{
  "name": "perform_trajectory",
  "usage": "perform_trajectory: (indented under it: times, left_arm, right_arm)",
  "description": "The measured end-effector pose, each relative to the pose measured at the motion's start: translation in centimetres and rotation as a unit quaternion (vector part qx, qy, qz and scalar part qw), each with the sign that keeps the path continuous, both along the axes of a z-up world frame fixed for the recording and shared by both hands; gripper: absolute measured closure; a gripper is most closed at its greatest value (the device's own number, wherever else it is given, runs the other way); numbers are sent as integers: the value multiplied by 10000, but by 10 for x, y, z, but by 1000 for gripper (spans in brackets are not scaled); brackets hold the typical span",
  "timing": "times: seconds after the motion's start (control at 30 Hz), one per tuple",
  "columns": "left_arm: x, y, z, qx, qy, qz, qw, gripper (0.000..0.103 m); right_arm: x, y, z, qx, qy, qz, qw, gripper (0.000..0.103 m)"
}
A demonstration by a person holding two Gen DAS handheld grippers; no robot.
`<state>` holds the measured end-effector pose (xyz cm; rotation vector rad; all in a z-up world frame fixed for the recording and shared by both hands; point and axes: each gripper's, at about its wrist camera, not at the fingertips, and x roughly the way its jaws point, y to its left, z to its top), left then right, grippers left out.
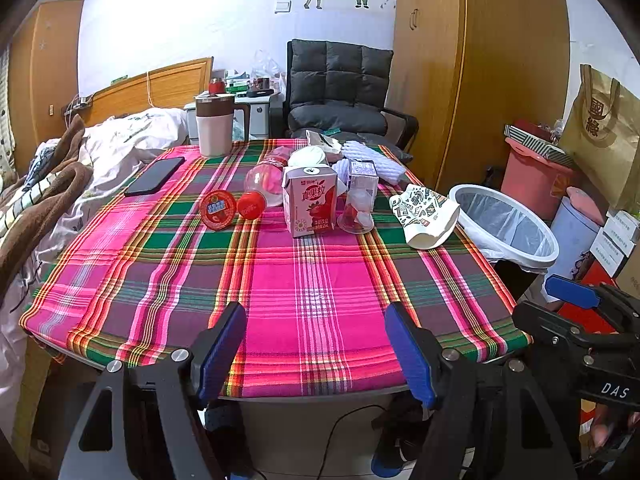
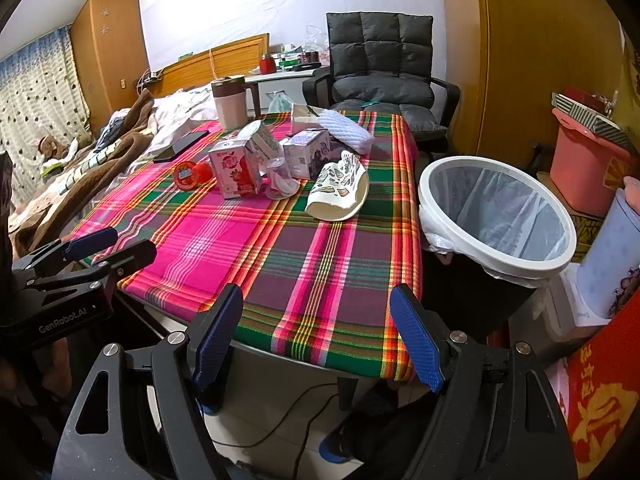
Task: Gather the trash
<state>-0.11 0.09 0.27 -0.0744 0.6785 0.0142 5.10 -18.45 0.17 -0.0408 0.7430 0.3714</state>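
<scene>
Trash sits at the far half of the plaid table [image 1: 312, 292]: a pink drink carton [image 1: 310, 204], a clear plastic bottle with a red cap [image 1: 262, 188], a red jelly cup [image 1: 218, 210], a clear plastic cup [image 1: 360, 208], a crushed patterned paper cup [image 1: 426, 216] and white foam netting [image 1: 376, 162]. The carton [image 2: 236, 174] and paper cup [image 2: 340, 190] also show in the right wrist view. A white-rimmed bin [image 2: 496, 216] with a liner stands off the table's right edge. My left gripper [image 1: 316, 344] and right gripper [image 2: 316, 332] are open and empty at the near edge.
A phone [image 1: 156, 176] and a lidded mug [image 1: 214, 126] sit at the table's far left. A bed with blankets [image 1: 60, 176] lies to the left. A dark chair [image 1: 340, 92] stands behind. A pink bucket [image 2: 584, 168] and boxes crowd the right.
</scene>
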Motion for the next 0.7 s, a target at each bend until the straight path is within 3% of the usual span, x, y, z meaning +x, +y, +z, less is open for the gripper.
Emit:
perform_trajectory:
  times: [0.7]
  left_arm:
    - [-1, -1, 1, -4, -12, -1, 10000, 31]
  right_arm:
    - [0, -1, 1, 5, -7, -17, 10000, 26]
